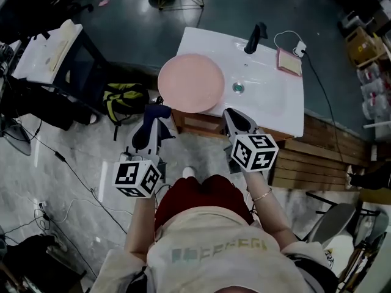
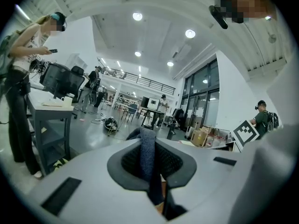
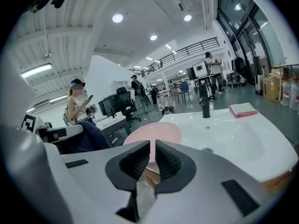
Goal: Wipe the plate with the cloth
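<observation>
Left tongs (image 1: 151,124): clenched on the cloth (image 2: 147,148), a dark blue strip pinched between the pads. Its long axis ran along the line of the jaws. One end stuck out past the tips and the other trailed back under them.

The left tongs pointed roughly level, out into the room. The plate (image 1: 191,82) didn't show in the left gripper view, so I'd say it lay ahead and to the right of them.

Plate: pink and round, so no long axis to speak of. It lay flat, face up, on the left end of the white sink surface (image 1: 278,112), and its left rim looked to overhang the edge. It sat ahead of both tongs and between their lines, apart from each.

Right tongs (image 1: 237,118): clenched with nothing between the pads, tilted down, the plate straight ahead past the tips.

Beyond the right tongs were the drain (image 1: 238,88), the black tap (image 1: 255,38) and a pink pad (image 1: 289,61) at the back corner.

Step, my read: approach. The cloth was in hand but not yet on the plate, so no wiping had started.

Next move: the left tongs needed to swing right and dip so the free end of the cloth landed on the plate face. The right tongs would have to open if they were to steady the rim. With that overhang, a hard push near the left rim could tip the plate.
</observation>
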The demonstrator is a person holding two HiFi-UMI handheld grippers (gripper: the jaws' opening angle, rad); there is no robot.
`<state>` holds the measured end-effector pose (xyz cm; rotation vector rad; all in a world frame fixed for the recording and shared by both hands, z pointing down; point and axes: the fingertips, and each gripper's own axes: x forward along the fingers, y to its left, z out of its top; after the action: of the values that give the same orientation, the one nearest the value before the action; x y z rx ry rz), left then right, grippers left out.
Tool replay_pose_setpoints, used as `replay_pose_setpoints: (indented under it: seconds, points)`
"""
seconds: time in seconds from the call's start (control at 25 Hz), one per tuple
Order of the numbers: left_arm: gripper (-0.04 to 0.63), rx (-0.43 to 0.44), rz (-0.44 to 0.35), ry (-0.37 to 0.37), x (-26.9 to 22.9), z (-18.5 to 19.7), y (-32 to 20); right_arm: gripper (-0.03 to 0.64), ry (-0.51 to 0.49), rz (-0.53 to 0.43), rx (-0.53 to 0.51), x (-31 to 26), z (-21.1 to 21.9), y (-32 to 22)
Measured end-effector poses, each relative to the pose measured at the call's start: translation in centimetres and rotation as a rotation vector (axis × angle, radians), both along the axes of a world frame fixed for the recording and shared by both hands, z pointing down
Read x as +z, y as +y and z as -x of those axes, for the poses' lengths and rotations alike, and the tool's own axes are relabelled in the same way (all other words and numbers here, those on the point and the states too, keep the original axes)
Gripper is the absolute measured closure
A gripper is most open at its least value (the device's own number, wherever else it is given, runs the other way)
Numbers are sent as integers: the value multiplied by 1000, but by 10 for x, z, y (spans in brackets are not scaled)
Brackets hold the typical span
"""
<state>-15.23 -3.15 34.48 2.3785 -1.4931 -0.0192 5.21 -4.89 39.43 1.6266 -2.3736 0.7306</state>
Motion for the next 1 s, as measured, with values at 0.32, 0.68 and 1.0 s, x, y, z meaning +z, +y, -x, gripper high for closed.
replay_pose_setpoints:
  seconds: [0.32, 0.68, 1.0]
  points:
    - [554, -19, -48, -8, -17, 5, -47, 577, 15, 60, 17, 11, -23, -49]
    - [555, -63, -81, -14, -34, -4, -100, 397, 29, 180, -92, 42, -34, -112]
    - [554, -63, -73, -16, -32, -30, -138, 390, 55, 302, -160, 88, -45, -147]
